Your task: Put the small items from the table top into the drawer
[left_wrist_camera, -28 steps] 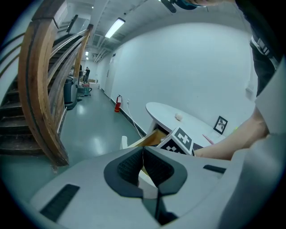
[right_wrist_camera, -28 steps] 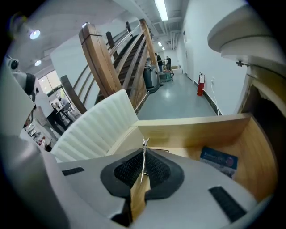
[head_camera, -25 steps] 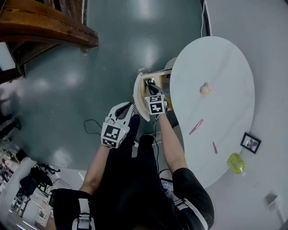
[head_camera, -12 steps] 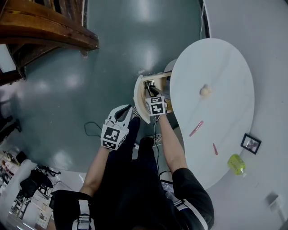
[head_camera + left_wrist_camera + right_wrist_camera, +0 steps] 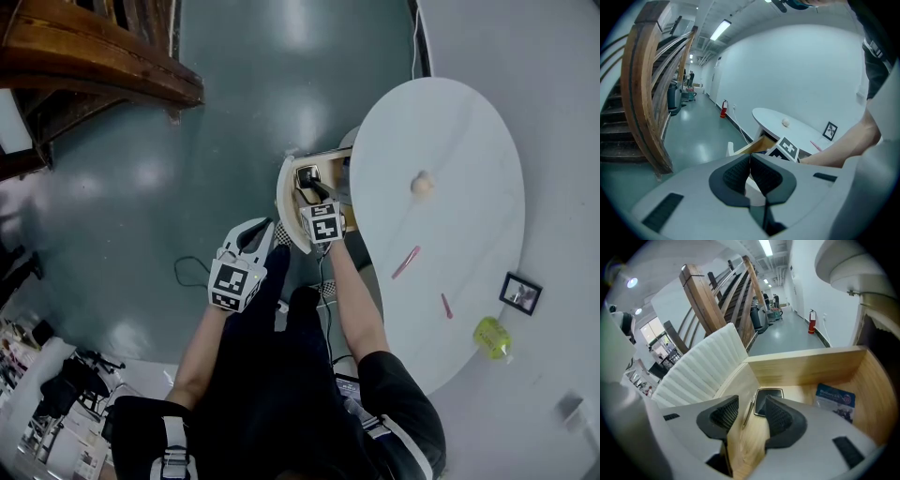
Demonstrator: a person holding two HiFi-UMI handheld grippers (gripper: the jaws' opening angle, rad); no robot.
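The wooden drawer stands pulled out from under the white oval table; its white ribbed front faces the floor side. My right gripper hangs inside it, its jaws opening, the pads touching nothing. Below the gap, a slim metal pen lies loose on the drawer floor, beside a black framed item and a blue packet. In the head view the right gripper is over the drawer. My left gripper is held off to the left above the floor, shut and empty.
On the table lie a small beige ball, a pink pen, a short red stick, a yellow object and a black picture frame. A wooden staircase stands at the far left. A cable lies on the floor.
The right gripper stays over the open drawer, drawn back a touch toward the person. The left gripper has barely moved. The jaws' change cannot be made out from the head view.
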